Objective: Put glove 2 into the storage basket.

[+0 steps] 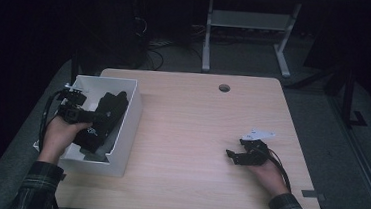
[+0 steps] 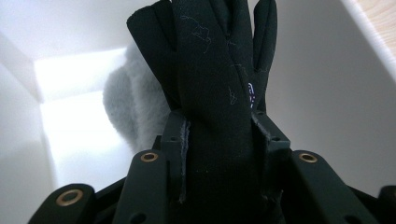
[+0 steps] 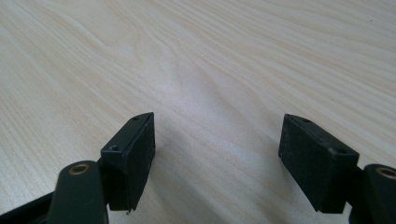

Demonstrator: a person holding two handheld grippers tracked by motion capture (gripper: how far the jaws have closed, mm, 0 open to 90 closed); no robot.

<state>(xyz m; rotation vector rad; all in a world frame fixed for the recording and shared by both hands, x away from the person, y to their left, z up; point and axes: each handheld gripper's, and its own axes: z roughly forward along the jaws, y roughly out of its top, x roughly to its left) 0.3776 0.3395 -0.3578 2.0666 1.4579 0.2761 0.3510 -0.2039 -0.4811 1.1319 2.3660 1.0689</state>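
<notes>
black glove (image 2: pixel 212 116) hiding grey fleece (image 2: pixel 133 105), white box (image 1: pixel 128 114)

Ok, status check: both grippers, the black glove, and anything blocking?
Left gripper shut on black glove, inside white box. Right gripper open, nothing between the jaws, over wooden table. Nothing seen blocking.

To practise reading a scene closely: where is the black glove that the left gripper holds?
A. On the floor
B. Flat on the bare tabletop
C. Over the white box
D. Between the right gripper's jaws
C: the left gripper clamps the black glove with the white box walls around it; the right gripper stands open over bare wood.
</notes>
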